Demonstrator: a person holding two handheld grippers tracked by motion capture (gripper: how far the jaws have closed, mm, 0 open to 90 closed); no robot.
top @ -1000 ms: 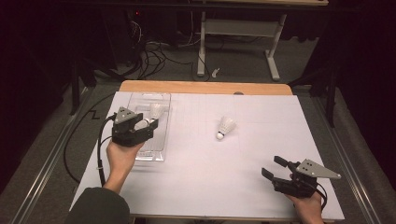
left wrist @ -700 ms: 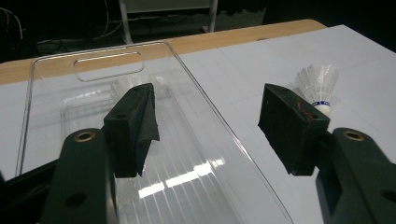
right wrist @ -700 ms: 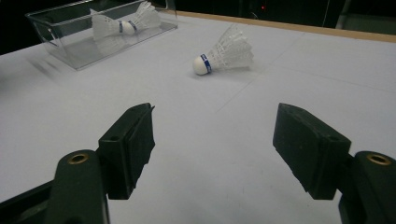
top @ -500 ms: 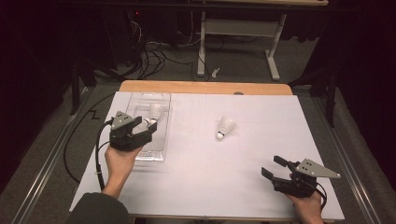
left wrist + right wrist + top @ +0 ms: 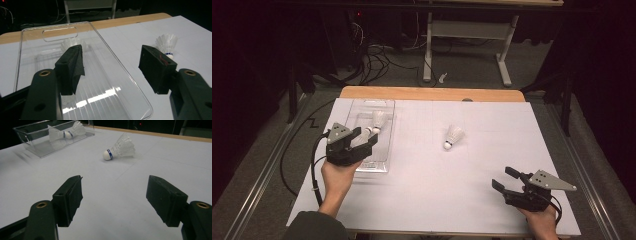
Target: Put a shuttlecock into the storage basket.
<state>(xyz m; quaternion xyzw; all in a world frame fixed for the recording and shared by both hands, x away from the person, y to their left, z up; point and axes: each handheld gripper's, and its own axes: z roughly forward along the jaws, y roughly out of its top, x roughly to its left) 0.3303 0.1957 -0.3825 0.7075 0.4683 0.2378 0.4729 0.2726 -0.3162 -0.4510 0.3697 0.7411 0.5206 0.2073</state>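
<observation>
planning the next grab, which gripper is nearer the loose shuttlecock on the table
Right, narrowly. The right gripper sits toward the person and to the right of the shuttlecock; the left gripper is over the tray, farther to its left.

A clear plastic tray (image 5: 384, 107), rectangular with a handle slot at its far end, lies lengthwise at the nine o'clock side of the white table surface. Two white feathered shuttlecocks lie inside it: one (image 5: 377, 120) towards the far end, on its side, and a second (image 5: 358, 141) just nearer, partly hidden; in the right gripper view the pair lie cork to cork, feathers pointing apart, each with a blue band. A third shuttlecock (image 5: 454, 136) lies on its side on the open surface near the centre, well apart from the tray at its three o'clock, cork towards six o'clock, blue band above the cork.
</observation>
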